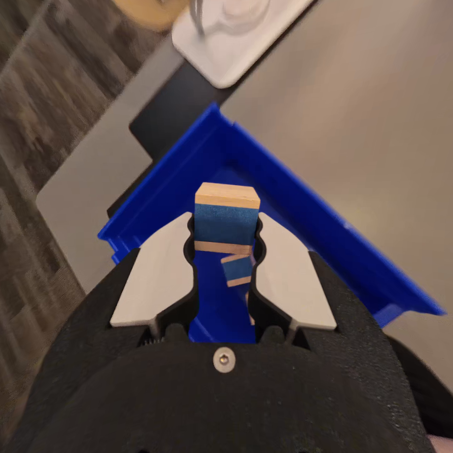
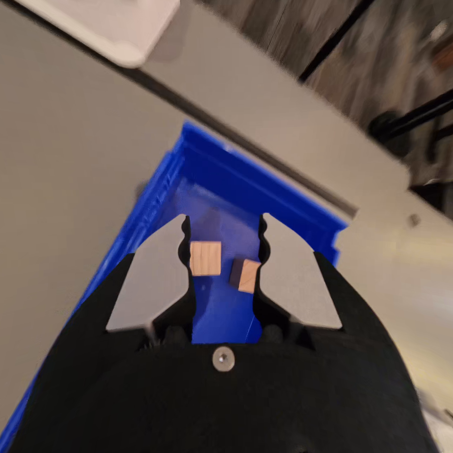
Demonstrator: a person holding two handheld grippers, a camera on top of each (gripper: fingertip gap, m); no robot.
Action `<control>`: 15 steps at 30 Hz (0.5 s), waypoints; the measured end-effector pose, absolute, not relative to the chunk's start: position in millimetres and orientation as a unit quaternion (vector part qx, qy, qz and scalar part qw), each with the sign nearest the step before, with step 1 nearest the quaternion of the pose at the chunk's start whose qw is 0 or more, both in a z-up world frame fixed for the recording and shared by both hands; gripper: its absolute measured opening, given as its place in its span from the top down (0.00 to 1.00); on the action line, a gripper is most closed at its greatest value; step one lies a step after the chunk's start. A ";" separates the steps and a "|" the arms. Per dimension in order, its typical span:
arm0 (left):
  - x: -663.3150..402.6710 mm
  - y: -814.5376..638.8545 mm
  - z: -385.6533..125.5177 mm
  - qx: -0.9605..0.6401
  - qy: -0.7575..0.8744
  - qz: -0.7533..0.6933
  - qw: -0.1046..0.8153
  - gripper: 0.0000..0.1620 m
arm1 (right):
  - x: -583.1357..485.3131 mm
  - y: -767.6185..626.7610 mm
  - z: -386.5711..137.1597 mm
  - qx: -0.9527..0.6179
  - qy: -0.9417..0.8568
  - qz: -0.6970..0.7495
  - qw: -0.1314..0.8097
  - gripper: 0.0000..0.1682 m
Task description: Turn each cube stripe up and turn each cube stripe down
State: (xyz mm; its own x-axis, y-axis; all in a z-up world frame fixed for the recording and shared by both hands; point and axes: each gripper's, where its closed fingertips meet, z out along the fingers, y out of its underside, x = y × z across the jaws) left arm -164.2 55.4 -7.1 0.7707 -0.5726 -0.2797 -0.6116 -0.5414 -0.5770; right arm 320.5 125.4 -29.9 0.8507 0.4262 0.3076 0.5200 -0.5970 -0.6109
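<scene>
My left gripper (image 1: 225, 221) is shut on a wooden cube (image 1: 226, 218) with a blue stripe facing the camera, held above the blue bin (image 1: 306, 196). A second striped cube (image 1: 237, 272) lies below on the bin floor, partly hidden by the right finger. In the right wrist view my right gripper (image 2: 224, 221) is open and empty above the same blue bin (image 2: 235, 179). Two cubes lie on its floor between the fingers: one (image 2: 205, 258) showing plain wood, one (image 2: 247, 275) tilted with a dark side showing.
The bin sits on a grey table (image 1: 343, 98). A white tray (image 1: 220, 41) lies at the table's far side, also in the right wrist view (image 2: 110, 27). A black strip (image 1: 176, 115) runs beside the bin. Floor lies beyond the table edge.
</scene>
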 end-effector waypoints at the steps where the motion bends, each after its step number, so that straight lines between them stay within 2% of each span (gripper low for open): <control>1: -154.4 51.2 8.9 -0.868 0.334 -0.002 0.368 0.72 | 311.7 127.1 -8.7 -0.867 -0.269 -0.076 0.413 0.69; 4: -113.7 35.1 51.2 -0.821 0.348 -0.107 0.439 0.72 | 256.4 108.3 60.6 -0.755 -0.308 -0.038 0.578 0.73; 7: -61.5 13.4 82.8 -0.763 0.375 -0.244 0.468 0.72 | 188.9 56.3 101.7 -0.609 -0.403 0.013 0.683 0.73; 10: -12.6 -2.8 101.7 -0.709 0.393 -0.347 0.472 0.72 | 140.8 13.9 106.9 -0.526 -0.462 0.035 0.713 0.70; 15: 55.2 -34.3 95.7 -0.669 0.417 -0.485 0.378 0.72 | 95.4 -29.9 99.1 -0.431 -0.505 0.077 0.744 0.67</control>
State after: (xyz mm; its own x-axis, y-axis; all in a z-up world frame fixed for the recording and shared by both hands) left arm 55.2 -34.3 95.7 0.1825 -0.9250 0.3333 -0.1921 -0.3660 -0.9106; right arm 95.4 -29.9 99.1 0.4790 0.5491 0.6849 0.3210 0.6167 -0.7188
